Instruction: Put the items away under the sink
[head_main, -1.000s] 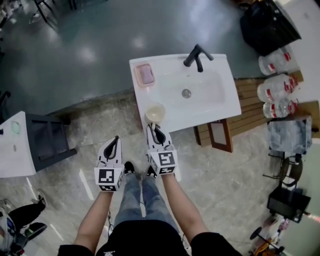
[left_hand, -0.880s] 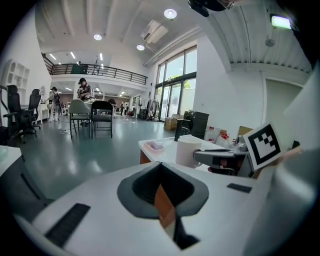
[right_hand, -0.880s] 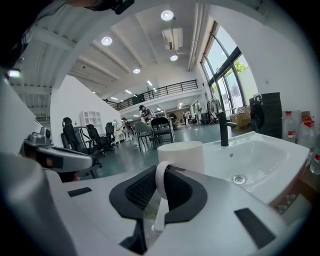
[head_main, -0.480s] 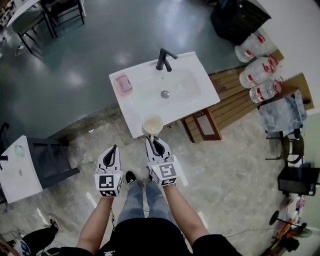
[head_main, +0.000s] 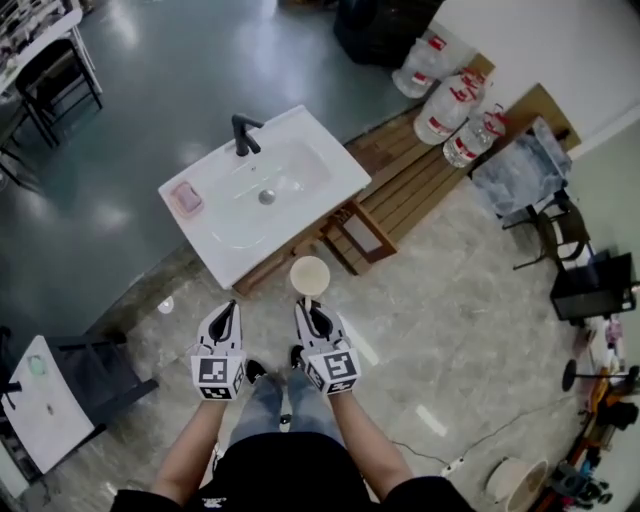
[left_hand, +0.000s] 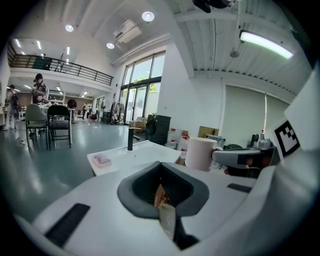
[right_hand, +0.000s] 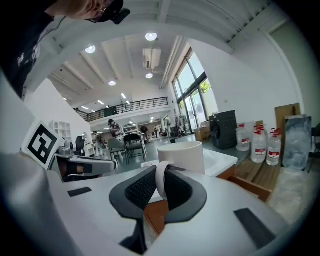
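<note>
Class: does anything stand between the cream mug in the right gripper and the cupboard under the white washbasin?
Nothing visible does. The cream ceramic mug, held by its handle in the right gripper, hangs over open floor just before the wooden cabinet under the white washbasin. The cabinet's wooden door looks swung open, aside from the path.

**A tall, bright hall with two kinds of floor**

A glossy grey-green floor (head_main: 200, 60) meets pale stone-look tiles (head_main: 460, 330) near a white sink unit (head_main: 335, 165). The unit stands beside a wooden pallet (head_main: 410, 185) by the white wall (head_main: 520, 40). Tall windows (left_hand: 142, 92) reach the ceiling, where round lamps (left_hand: 147, 16) and a strip light (left_hand: 265, 44) glow. A railed gallery (left_hand: 65, 72) overlooks dark chairs (left_hand: 59, 122)
</note>
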